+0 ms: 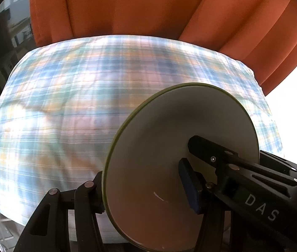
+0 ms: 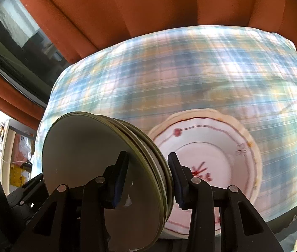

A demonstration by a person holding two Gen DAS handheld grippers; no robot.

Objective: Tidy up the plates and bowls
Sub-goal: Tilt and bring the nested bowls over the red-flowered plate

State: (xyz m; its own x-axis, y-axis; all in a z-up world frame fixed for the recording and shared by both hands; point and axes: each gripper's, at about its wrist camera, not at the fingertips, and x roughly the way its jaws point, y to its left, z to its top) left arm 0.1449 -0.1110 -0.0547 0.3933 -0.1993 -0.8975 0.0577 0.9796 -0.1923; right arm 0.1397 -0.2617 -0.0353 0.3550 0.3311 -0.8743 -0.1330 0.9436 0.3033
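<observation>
Both grippers clamp one stack of green-rimmed plates.
The left gripper (image 1: pixel 146 191) and right gripper (image 2: pixel 148 180) hold the stack (image 2: pixel 98 168) on edge over the plaid table (image 2: pixel 190 73), jaws closed on it; a floral plate (image 2: pixel 215 147) lies beneath.

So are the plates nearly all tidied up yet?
Partly. A stack of green-rimmed plates is already gathered, and both the right gripper and left gripper have their jaws clamped on it, on edge. Left: setting it down; the floral plate lies alone on the checked cloth.

Bright daylight, motion-blurred tablecloth (image 1: pixel 85 105), blown-out fisheye edges.
</observation>
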